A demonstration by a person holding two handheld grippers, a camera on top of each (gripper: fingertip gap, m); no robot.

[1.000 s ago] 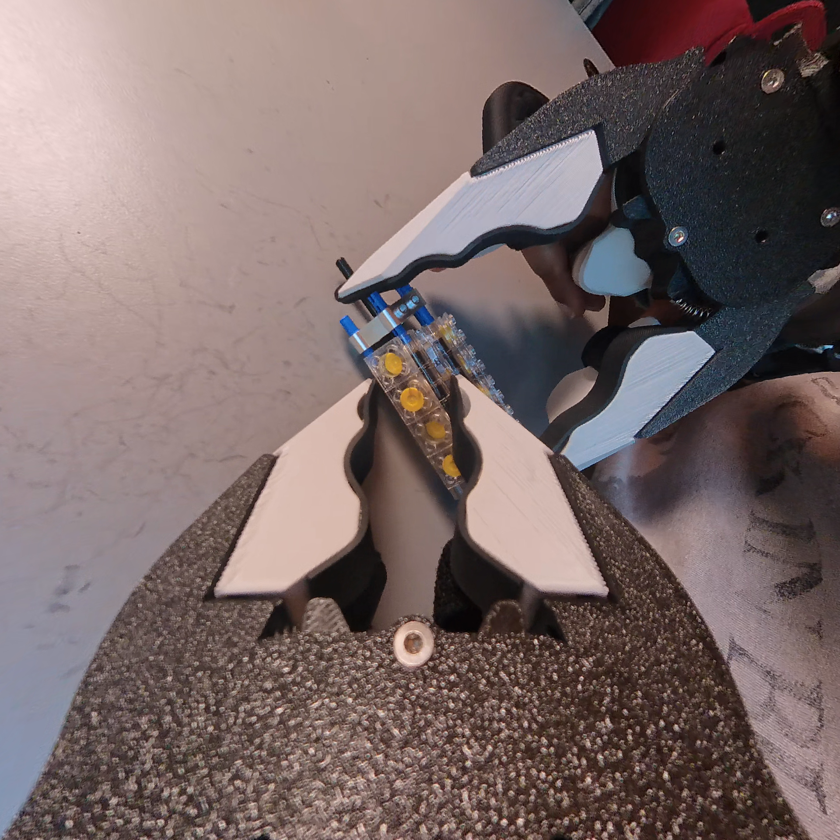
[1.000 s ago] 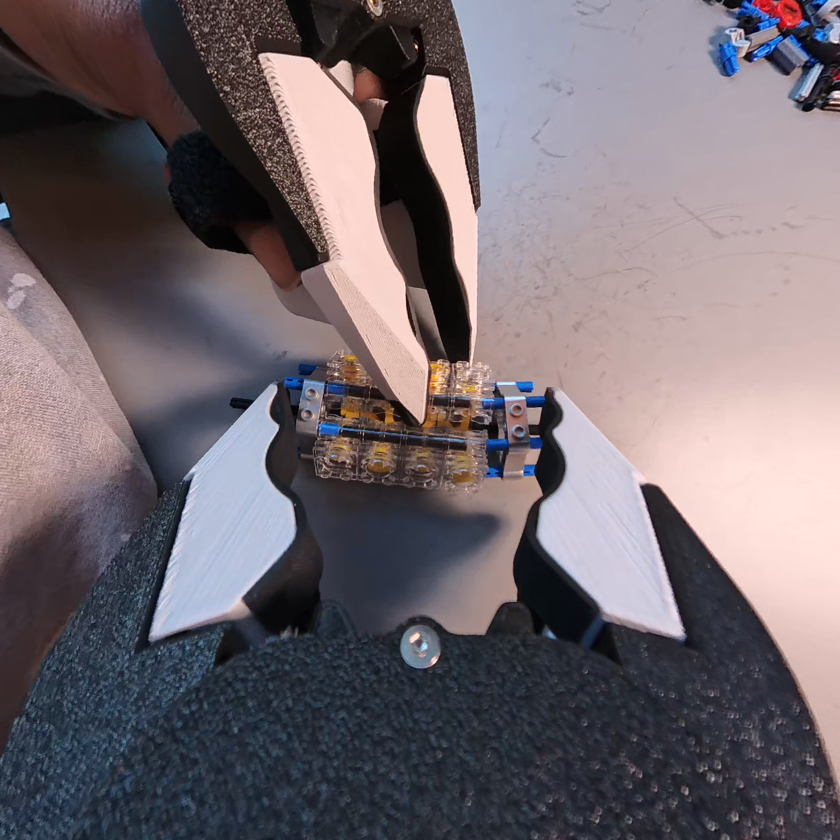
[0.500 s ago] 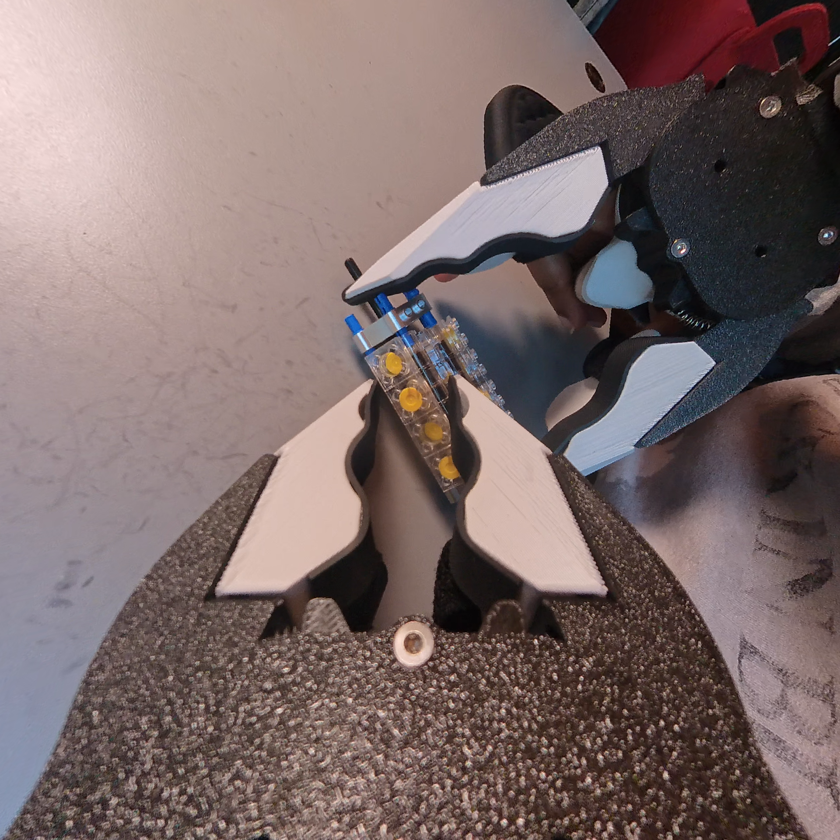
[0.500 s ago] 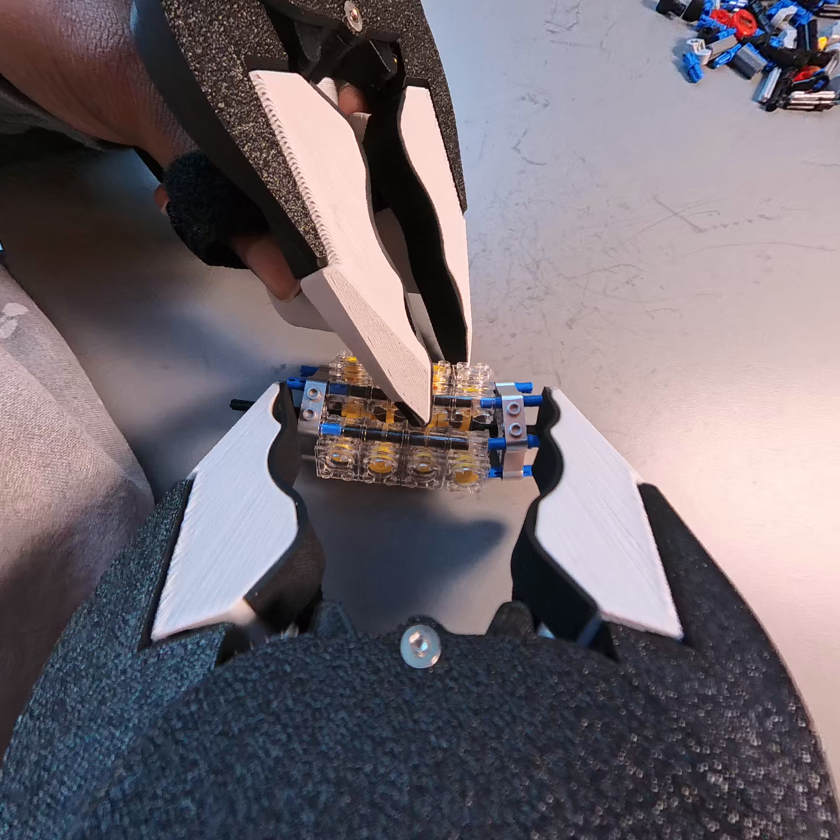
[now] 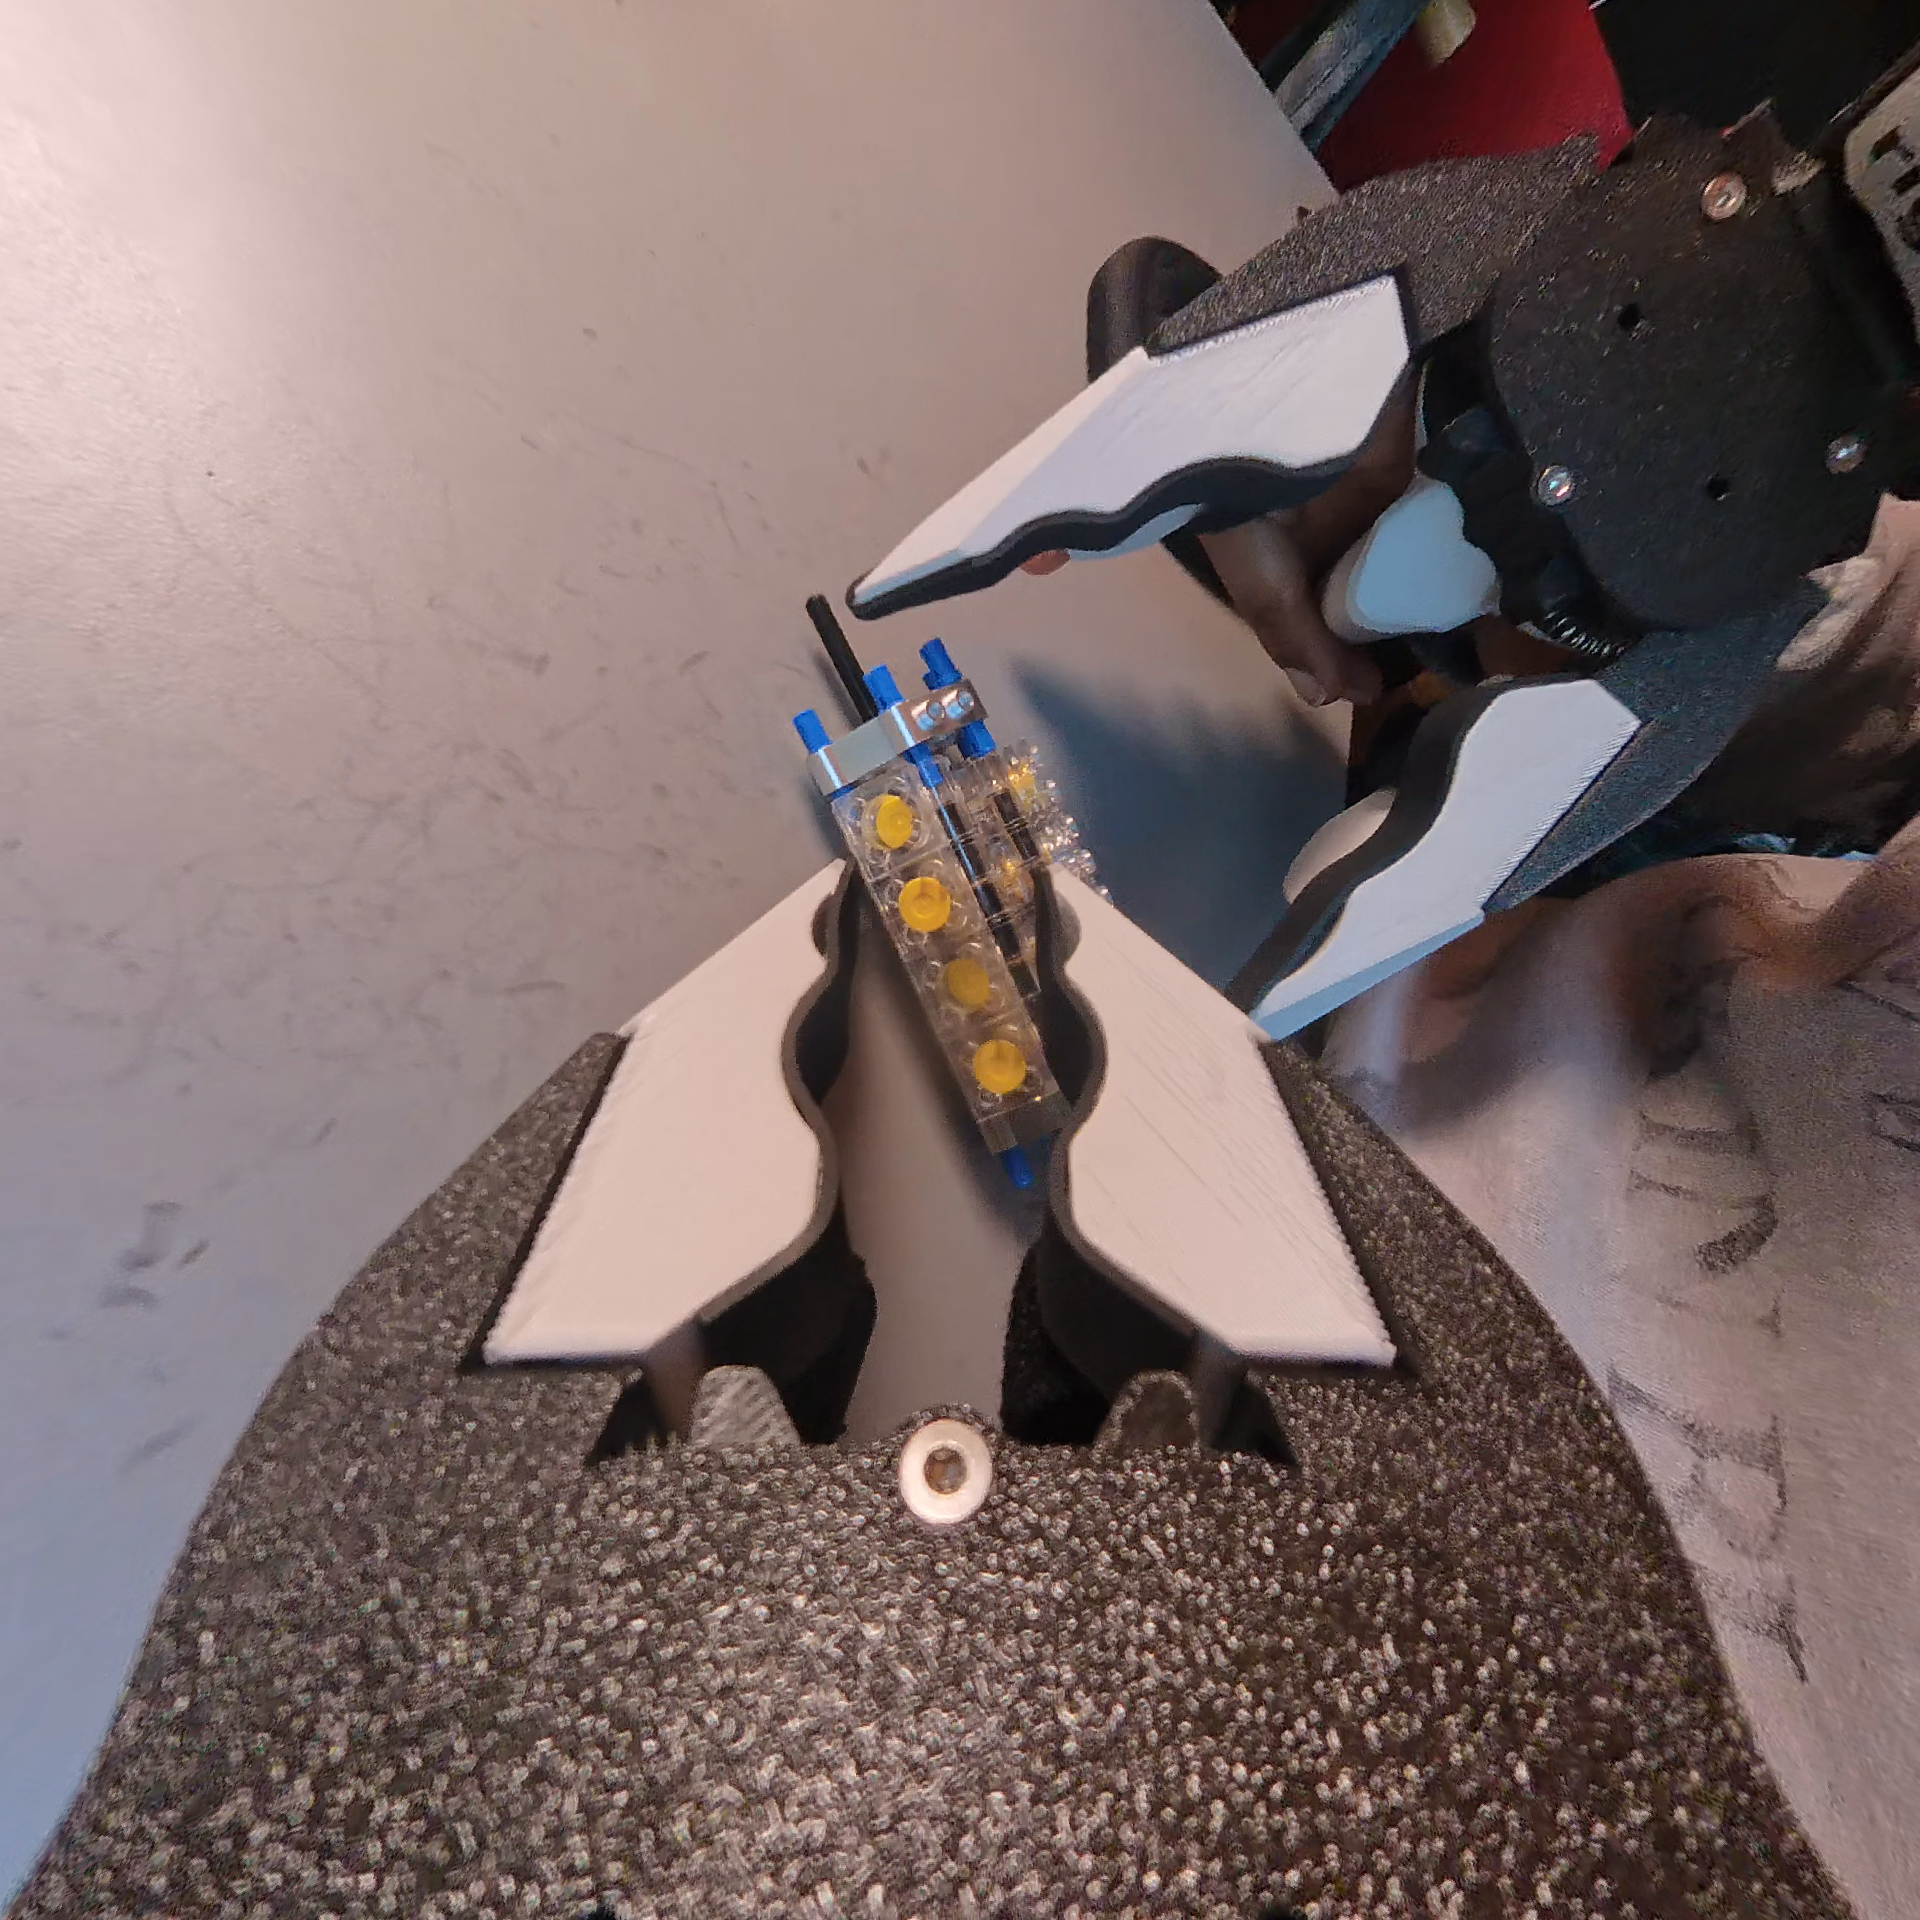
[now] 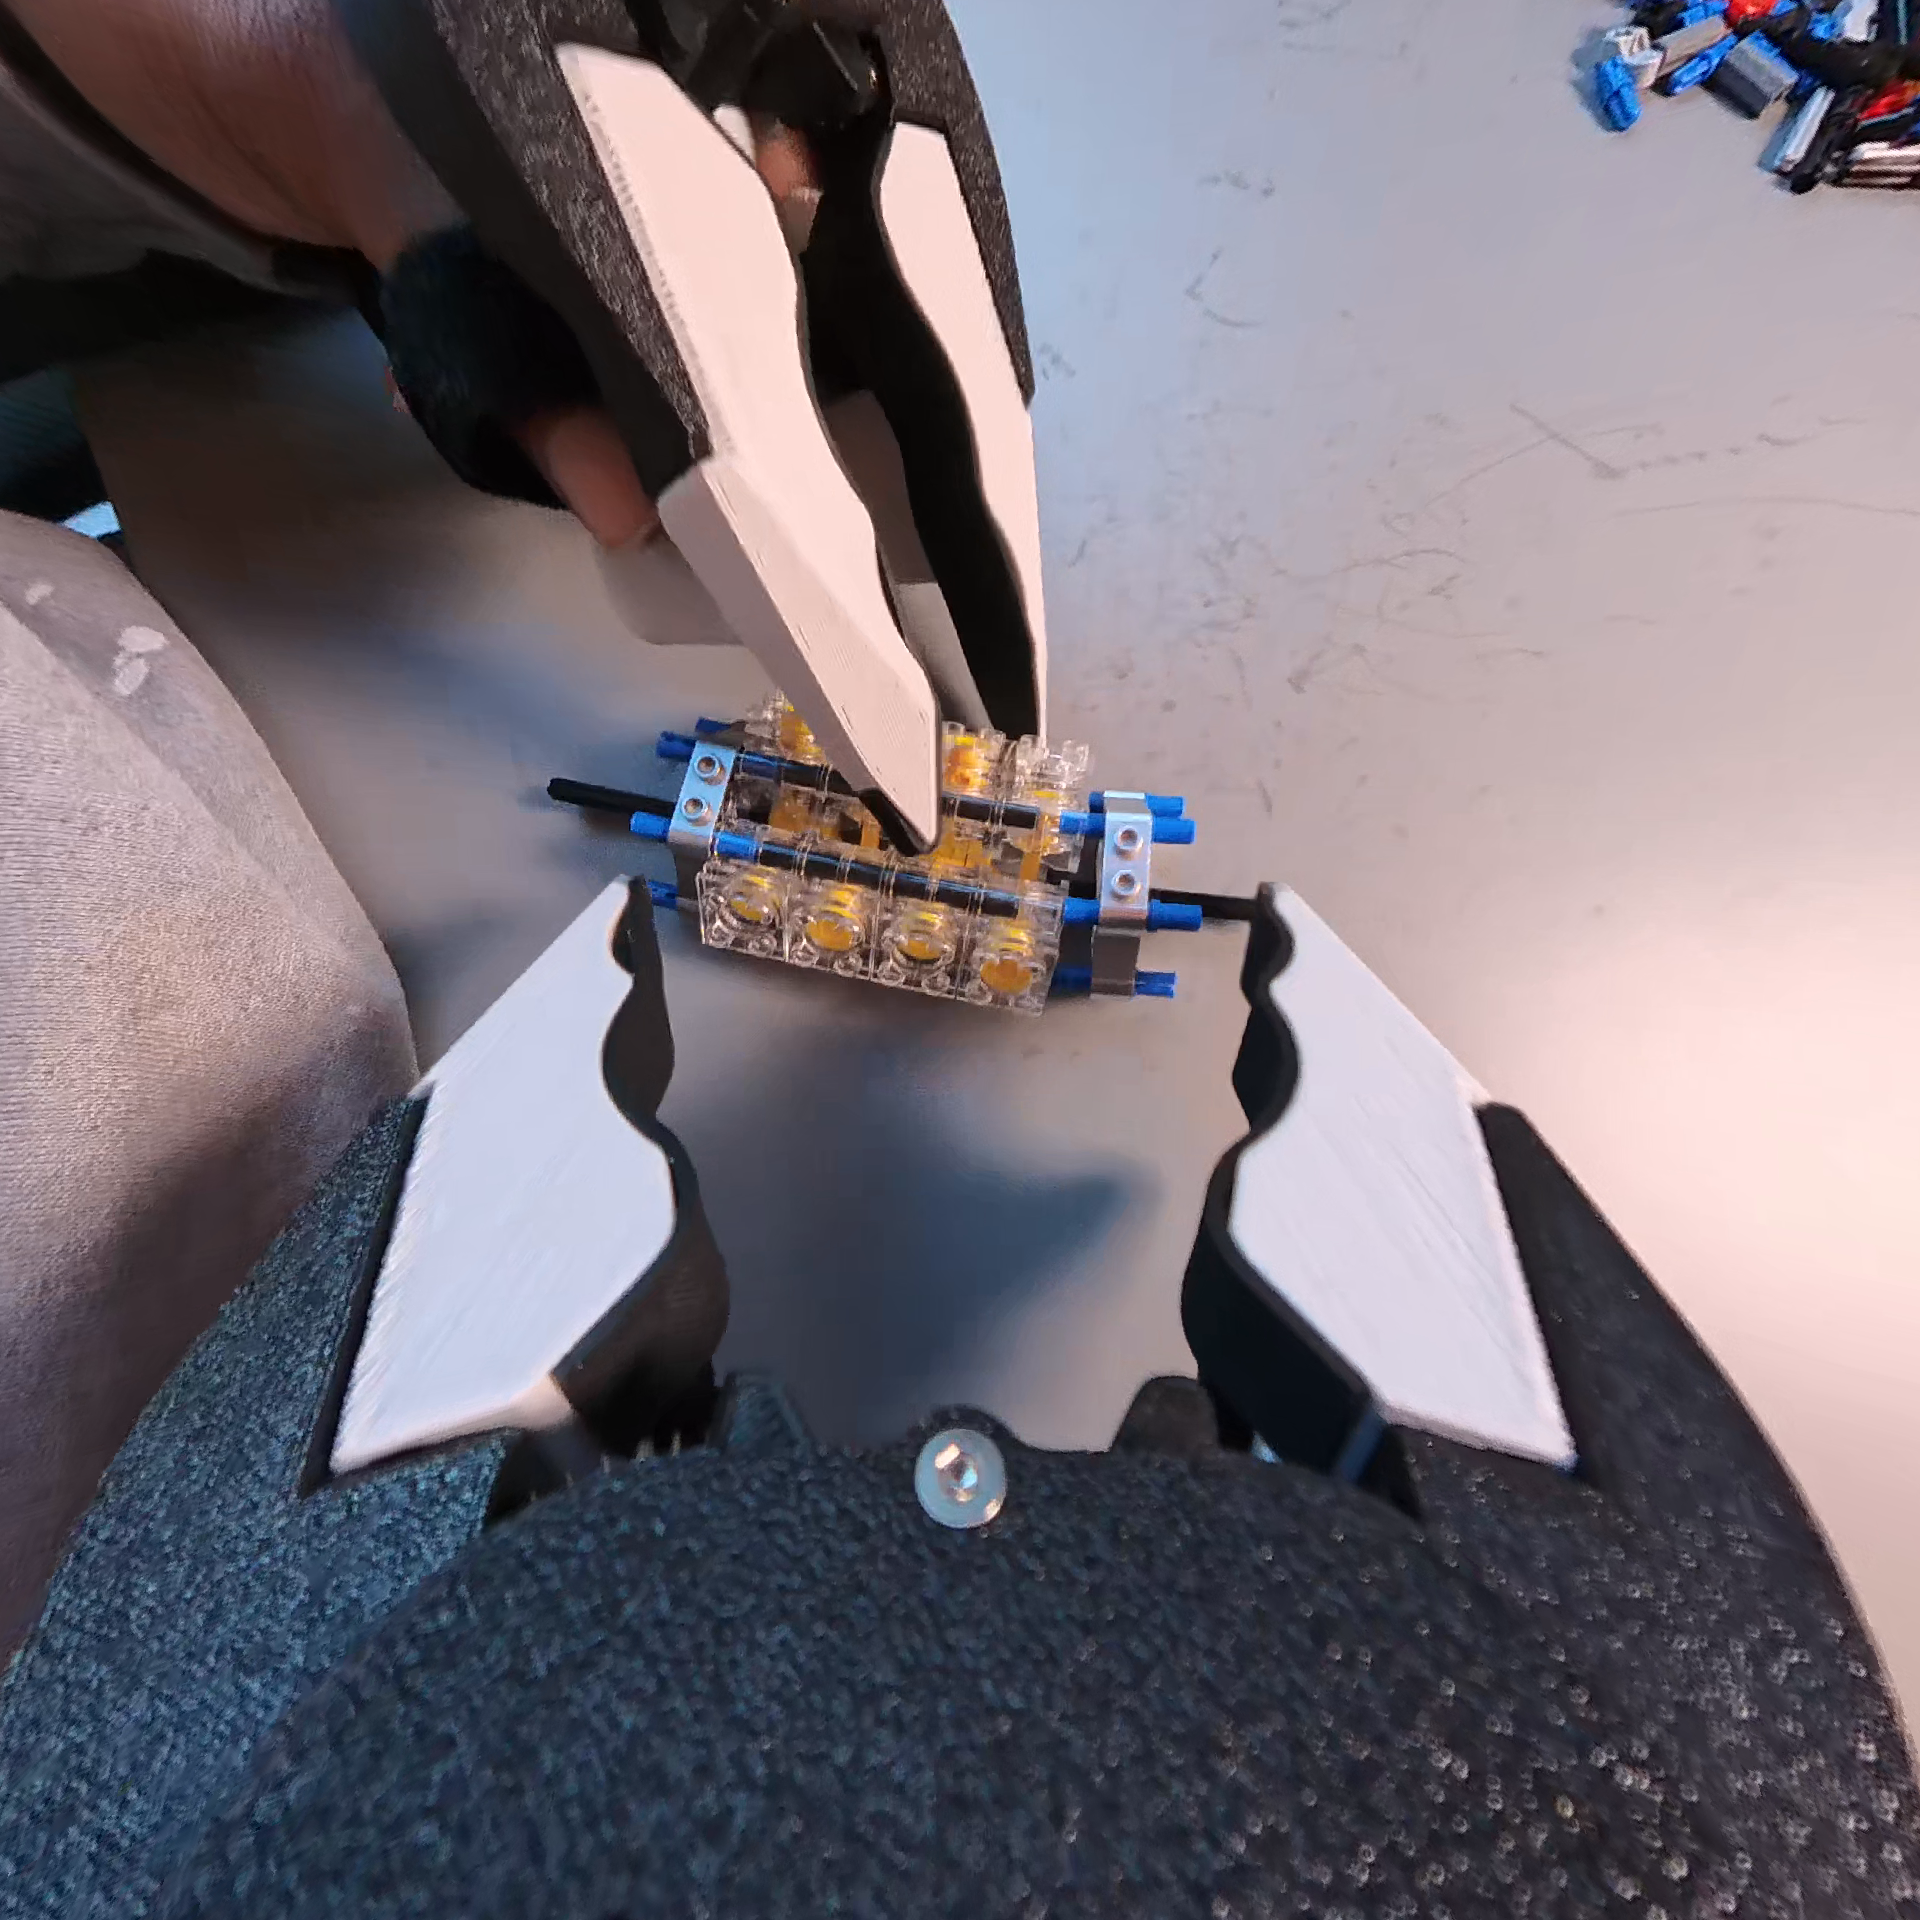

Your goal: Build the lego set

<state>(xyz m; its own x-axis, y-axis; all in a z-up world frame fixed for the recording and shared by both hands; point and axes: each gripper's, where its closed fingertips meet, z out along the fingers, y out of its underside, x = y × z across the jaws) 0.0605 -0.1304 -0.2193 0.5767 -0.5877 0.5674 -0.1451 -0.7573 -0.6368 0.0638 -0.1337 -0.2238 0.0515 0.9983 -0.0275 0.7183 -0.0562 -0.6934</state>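
Grey surface (image 5: 416,520) fills everything beyond both claws, scuffed and bare around them. Soft grey cloth (image 6: 156,935) sits off the right claw's left side.

The left claw (image 5: 951,883) is clamped on the brick model (image 5: 945,956), its fingers pinching the narrow middle from both sides. The model's shadow lies apart from it, nearer the right claw, so I'd judge it's held just clear of the surface.

And here's the change: the right claw (image 6: 948,894) has let go! A moment back its fingertips were pressed close against the two ends of the model. Now it's spread wide and drawn back, with a clear gap at the left fingertip. On the other side a thin black tip reaches close to the right fingertip, and whether they touch I can't tell. So the left claw alone has the model.

Its long axis runs straight out along the left claw's fingers, leaning a little left. Seen from the right claw, it lies crosswise, left to right, just ahead of the open fingertips.

Far off to the right claw's upper right there's a pile of loose parts (image 6: 1756,83), blue, grey and red.

Smaller now: a black rod (image 5: 836,665) pokes out of the far end, pointing away from the left claw. Four yellow pegs (image 5: 923,902) line the clear side, and blue pins (image 6: 1153,914) stick out at the ends.
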